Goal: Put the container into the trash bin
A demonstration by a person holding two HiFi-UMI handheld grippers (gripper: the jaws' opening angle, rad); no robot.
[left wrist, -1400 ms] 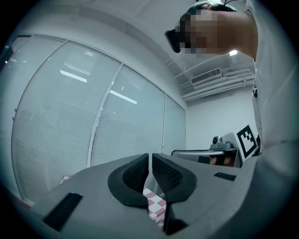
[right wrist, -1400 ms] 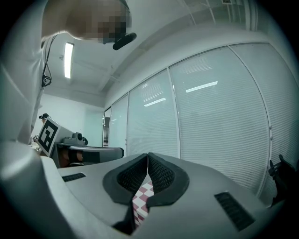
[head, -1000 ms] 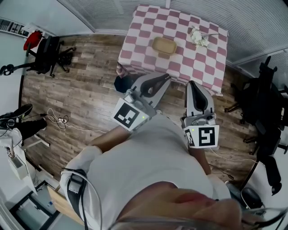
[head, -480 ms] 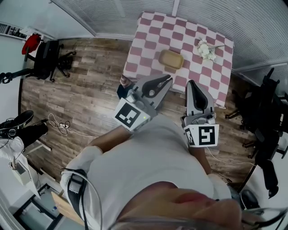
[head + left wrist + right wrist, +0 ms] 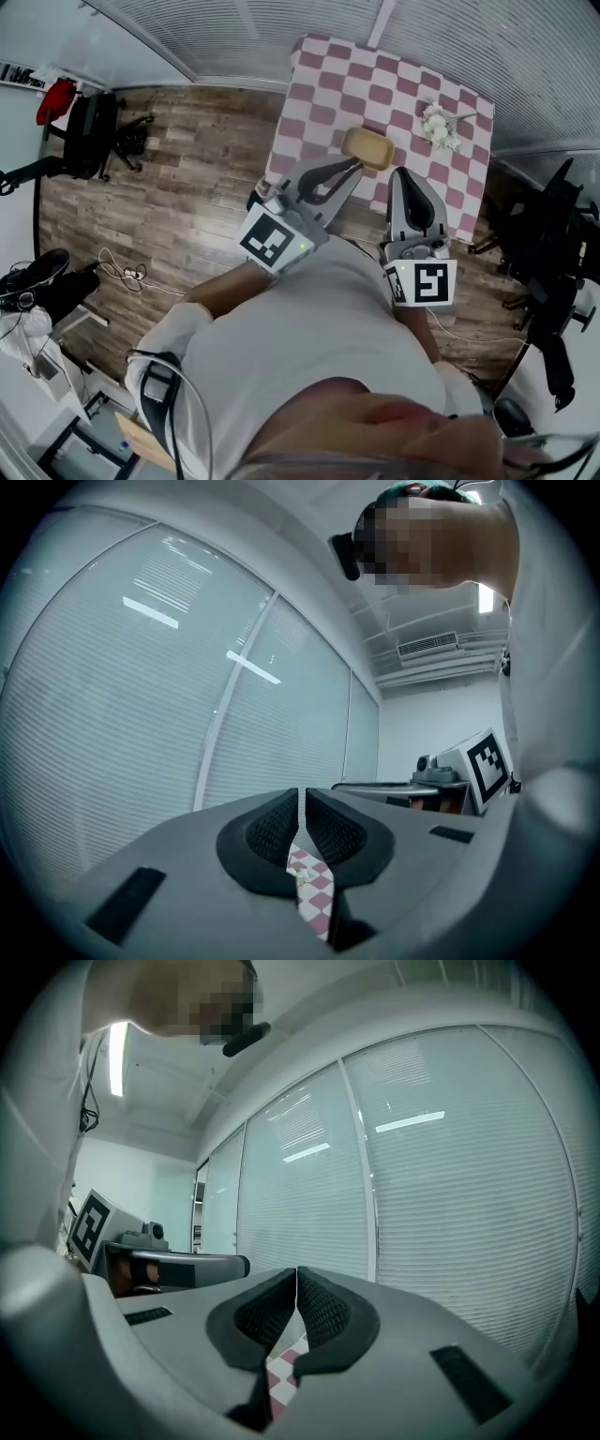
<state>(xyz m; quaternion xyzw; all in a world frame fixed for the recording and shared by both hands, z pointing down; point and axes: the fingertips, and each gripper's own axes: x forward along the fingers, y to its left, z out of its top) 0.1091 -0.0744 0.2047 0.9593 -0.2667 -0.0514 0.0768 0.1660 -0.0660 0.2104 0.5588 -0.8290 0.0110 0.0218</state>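
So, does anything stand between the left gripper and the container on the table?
Nothing visible does. In the head view the shut, empty left gripper points toward the container, and only bare checkered cloth lies around it. The flowers lie apart from it, off to the right.

No legible text, brand or number appears in any view. Black-and-white coded square markers stand on the left cube [image 5: 272,241] and the right cube [image 5: 424,283], centre frame.

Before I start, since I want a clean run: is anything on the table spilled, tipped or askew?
Nothing stands out: the tan container sits flat on the checked table, white flowers lie apart from it, nothing looks spilled.
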